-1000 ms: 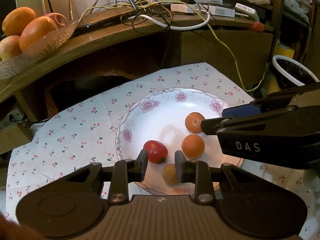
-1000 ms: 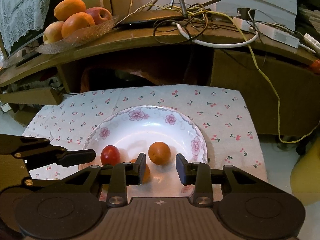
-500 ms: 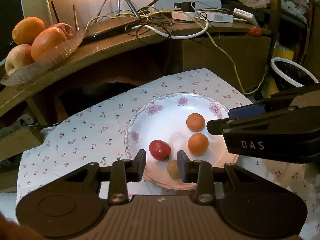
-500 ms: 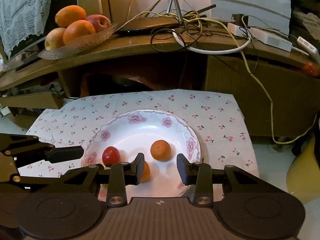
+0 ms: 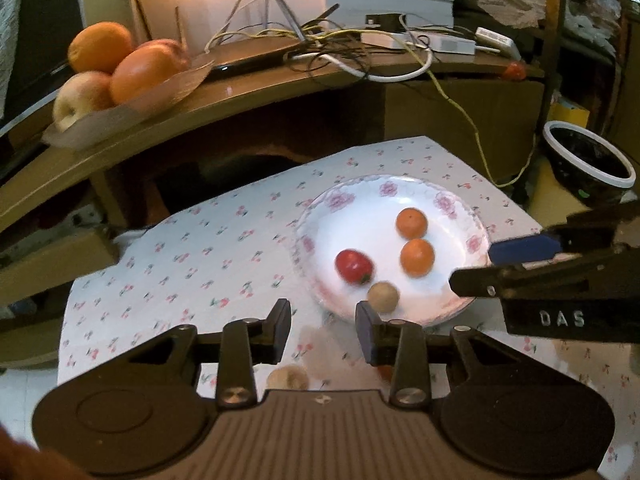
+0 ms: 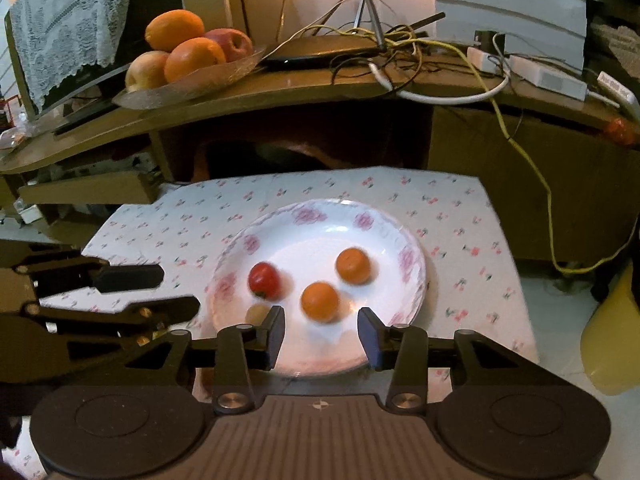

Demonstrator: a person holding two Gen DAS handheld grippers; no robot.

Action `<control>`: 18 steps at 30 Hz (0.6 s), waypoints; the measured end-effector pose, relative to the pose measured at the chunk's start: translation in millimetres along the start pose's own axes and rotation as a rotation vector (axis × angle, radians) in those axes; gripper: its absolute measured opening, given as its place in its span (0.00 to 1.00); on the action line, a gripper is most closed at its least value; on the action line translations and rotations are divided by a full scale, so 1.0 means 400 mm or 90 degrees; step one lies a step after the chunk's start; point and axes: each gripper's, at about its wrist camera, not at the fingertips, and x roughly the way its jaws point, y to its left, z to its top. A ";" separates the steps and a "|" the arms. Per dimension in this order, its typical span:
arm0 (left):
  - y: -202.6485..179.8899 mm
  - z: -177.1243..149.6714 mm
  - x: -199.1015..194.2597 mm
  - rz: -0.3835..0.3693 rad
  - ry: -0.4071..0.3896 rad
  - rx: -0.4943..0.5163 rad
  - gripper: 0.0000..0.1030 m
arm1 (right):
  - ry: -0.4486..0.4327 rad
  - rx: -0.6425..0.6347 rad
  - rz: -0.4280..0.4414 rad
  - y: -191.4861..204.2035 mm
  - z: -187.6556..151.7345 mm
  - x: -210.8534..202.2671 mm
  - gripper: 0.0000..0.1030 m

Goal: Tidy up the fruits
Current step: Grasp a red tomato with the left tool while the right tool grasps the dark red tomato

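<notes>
A white flowered plate (image 5: 460,208) (image 6: 384,224) lies on a cherry-print cloth. On it are a red fruit (image 5: 353,266) (image 6: 264,280), two small oranges (image 5: 417,257) (image 5: 411,223) (image 6: 320,301) (image 6: 353,265) and a small tan fruit (image 5: 383,297) (image 6: 258,314). Another tan fruit (image 5: 287,377) lies on the cloth under my left gripper. My left gripper (image 5: 323,330) is open and empty, near the plate's left front rim. My right gripper (image 6: 321,336) is open and empty over the plate's front edge.
A wooden shelf (image 6: 280,92) behind holds a glass dish of large oranges and apples (image 6: 188,56) (image 5: 116,68), a router and tangled cables (image 6: 400,52). A white-rimmed black bin (image 5: 588,164) stands at the right. A yellow container (image 6: 616,332) is at the right.
Both grippers have pulled back and up from the plate; the plate looks smaller and farther. The left gripper has shifted left of the plate. Both stay open and empty.
</notes>
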 end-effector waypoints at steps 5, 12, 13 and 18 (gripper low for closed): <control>0.041 -0.047 -0.036 0.009 0.005 -0.008 0.43 | 0.022 -0.016 0.022 0.040 -0.027 0.004 0.42; 0.104 -0.168 -0.081 0.015 0.065 -0.050 0.44 | 0.062 -0.048 0.053 0.080 -0.061 0.031 0.50; 0.106 -0.183 -0.087 0.013 0.070 -0.053 0.44 | 0.067 -0.050 0.056 0.083 -0.065 0.034 0.50; 0.089 -0.224 -0.087 -0.002 0.092 -0.037 0.44 | 0.084 -0.047 0.069 0.093 -0.070 0.056 0.50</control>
